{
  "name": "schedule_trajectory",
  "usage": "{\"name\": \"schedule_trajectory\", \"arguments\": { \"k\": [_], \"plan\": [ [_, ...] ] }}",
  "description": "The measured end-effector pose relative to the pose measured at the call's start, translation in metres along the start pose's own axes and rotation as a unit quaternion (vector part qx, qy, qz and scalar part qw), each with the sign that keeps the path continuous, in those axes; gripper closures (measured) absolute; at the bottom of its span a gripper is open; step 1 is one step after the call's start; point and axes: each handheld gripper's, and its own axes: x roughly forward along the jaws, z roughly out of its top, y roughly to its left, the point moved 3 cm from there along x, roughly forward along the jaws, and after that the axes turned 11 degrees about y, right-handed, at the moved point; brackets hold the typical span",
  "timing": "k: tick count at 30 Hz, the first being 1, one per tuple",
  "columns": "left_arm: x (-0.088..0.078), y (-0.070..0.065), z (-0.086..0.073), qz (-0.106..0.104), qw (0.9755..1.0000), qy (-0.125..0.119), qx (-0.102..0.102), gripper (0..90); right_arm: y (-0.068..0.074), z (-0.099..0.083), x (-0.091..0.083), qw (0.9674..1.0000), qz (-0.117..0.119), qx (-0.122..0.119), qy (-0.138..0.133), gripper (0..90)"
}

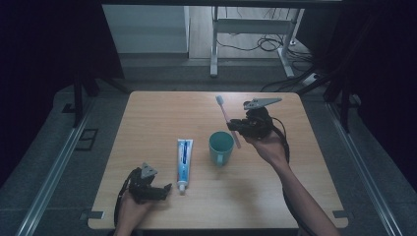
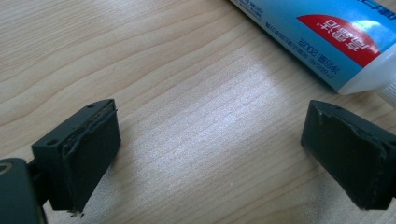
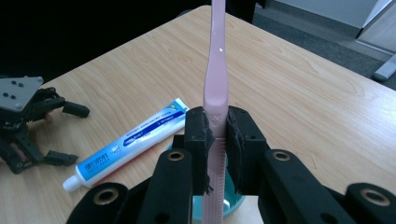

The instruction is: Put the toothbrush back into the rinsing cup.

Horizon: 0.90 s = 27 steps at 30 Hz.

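The toothbrush [image 1: 227, 119] is hanging just right of the cup [image 1: 221, 147] in the high view, pinched by the right gripper [image 1: 241, 129], so lifting looks done and placing left; the cup seems empty. In the left gripper view, the left gripper [image 2: 210, 154] is gaping over bare table [image 2: 187, 93], well left of the cup. In the right gripper view, pads [image 3: 200, 149] are clamping the toothbrush above the cup.

Each hand-held gripper [image 1: 162, 191] is built of black links with brass-ringed screw holes. A grey three-cornered plate [image 1: 261, 103] is mounted on top, a black cable [image 1: 118, 199] trails behind, and forearms are bare.
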Motion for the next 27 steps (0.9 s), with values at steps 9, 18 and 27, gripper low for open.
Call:
{"name": "schedule_trajectory", "arguments": {
  "k": [9,18,27],
  "plan": [
    [0.0,0.0,0.0,0.0,1.0,0.0,0.0,5.0,0.004,0.007,0.012,0.9999,0.0,-0.004,-0.01,78.9],
    [0.0,0.0,0.0,0.0,1.0,0.002,0.001,4.9,0.004,0.008,0.028,0.9999,-0.001,-0.004,-0.009,78.9],
    [0.0,0.0,0.0,0.0,1.0,0.002,0.001,4.9,0.003,0.0,0.043,1.0,-0.001,-0.003,-0.003,78.9]
  ]
}}
